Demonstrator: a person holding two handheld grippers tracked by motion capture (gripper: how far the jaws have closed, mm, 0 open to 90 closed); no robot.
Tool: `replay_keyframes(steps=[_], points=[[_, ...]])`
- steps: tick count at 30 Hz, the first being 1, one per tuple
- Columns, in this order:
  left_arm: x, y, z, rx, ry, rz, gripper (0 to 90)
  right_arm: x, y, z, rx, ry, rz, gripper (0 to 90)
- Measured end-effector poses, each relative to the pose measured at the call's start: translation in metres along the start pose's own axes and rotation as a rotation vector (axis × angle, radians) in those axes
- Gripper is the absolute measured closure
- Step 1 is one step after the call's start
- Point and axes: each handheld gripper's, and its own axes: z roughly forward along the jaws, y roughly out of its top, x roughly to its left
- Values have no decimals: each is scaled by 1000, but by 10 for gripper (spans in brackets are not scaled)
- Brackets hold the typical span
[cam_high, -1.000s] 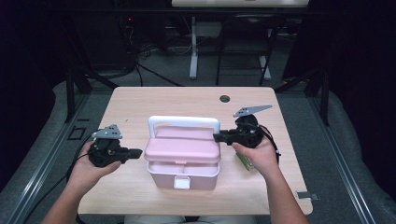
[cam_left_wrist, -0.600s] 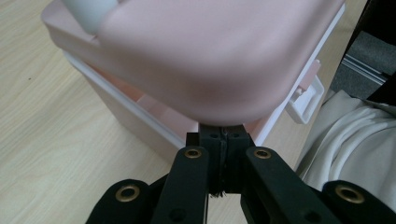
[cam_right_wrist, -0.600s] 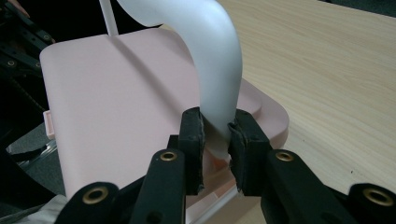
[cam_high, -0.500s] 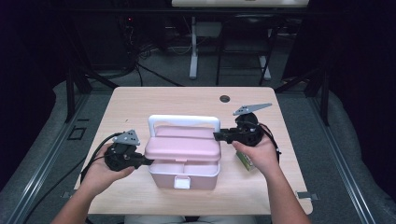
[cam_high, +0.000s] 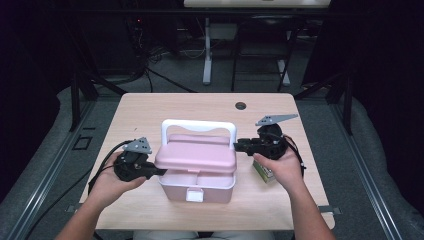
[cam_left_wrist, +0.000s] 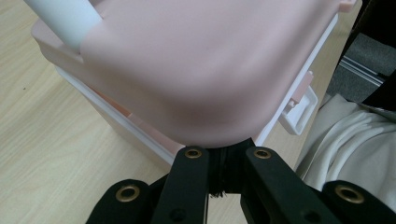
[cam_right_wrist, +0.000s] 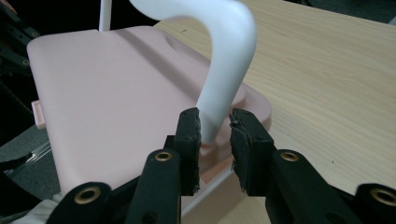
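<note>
Sitting mid-surface (cam_high: 150, 107), the pink box (cam_high: 197, 165) lies between both hands: the right gripper (cam_right_wrist: 215, 140) fingers pinch its white handle (cam_right_wrist: 224, 74) at the base, while the left gripper (cam_left_wrist: 224, 154), closed, touches the lid corner.

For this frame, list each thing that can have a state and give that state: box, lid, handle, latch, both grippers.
Pink box: upright on the table.
Pink lid: resting on the box, raised slightly at the front.
White handle: standing upright.
Front latch: hanging down, not fastened as far as I can tell.
Left gripper: shut, tips under the lid's corner.
Right gripper: jaws around the handle's base, contact unclear.
</note>
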Motion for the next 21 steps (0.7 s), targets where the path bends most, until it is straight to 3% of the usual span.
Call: replay_keyframes(steps=[7,21], points=[[2,8,-5,-14,7,-3,898,5,-22,-5,23,-32,-20,817],[17,41,-21,-42,46,-11,898,30,-42,8,93,-12,-79,865]])
